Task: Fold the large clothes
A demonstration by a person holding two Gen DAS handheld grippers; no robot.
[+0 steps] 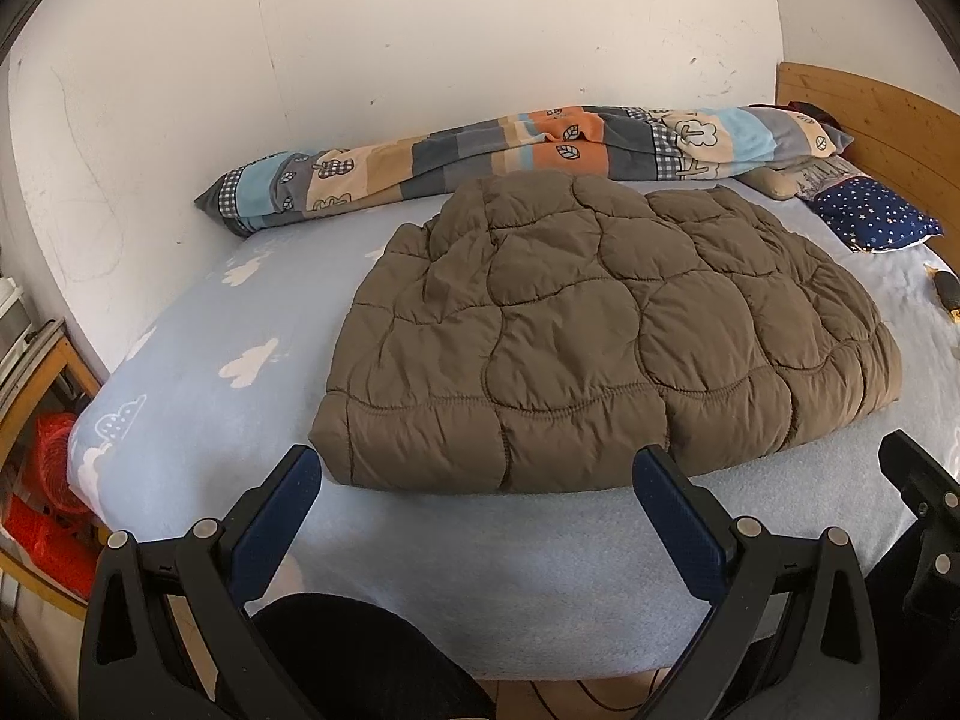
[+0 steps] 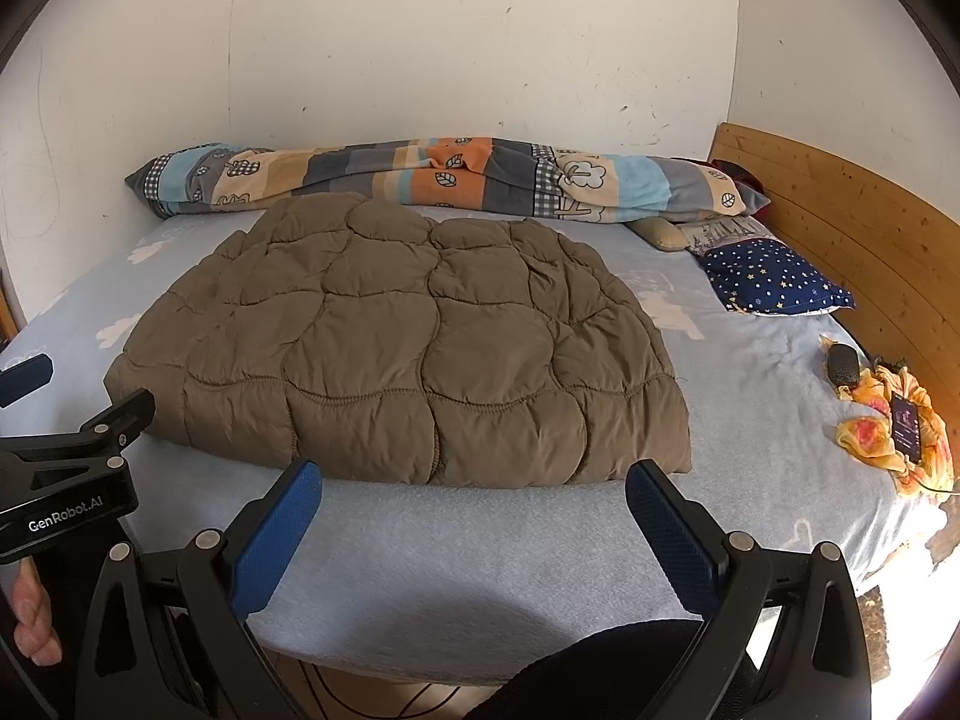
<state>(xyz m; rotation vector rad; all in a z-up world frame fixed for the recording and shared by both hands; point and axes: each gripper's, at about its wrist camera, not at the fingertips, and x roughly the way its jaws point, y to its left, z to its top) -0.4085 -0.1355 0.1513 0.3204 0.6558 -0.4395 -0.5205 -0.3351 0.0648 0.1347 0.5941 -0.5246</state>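
A brown quilted puffer garment (image 1: 600, 324) (image 2: 396, 336) lies folded into a thick bundle in the middle of the bed, its near edge facing me. My left gripper (image 1: 477, 468) hovers over the bed's front edge just short of that near edge, open and holding nothing. My right gripper (image 2: 474, 480) stands likewise open and empty in front of the garment's near edge. The right gripper's black body shows at the right edge of the left wrist view, and the left gripper (image 2: 90, 414) shows at the left of the right wrist view, with a hand (image 2: 30, 618) on its handle.
The bed's light blue sheet with white clouds (image 1: 198, 354) (image 2: 750, 420) has bare room around the garment. A rolled patchwork blanket (image 1: 510, 150) (image 2: 450, 180) lies along the wall. A starry navy pillow (image 2: 774, 282), a phone on orange cloth (image 2: 906, 426) and a wooden headboard (image 2: 852, 228) are on the right. A wooden shelf holding red items (image 1: 54, 462) is at left.
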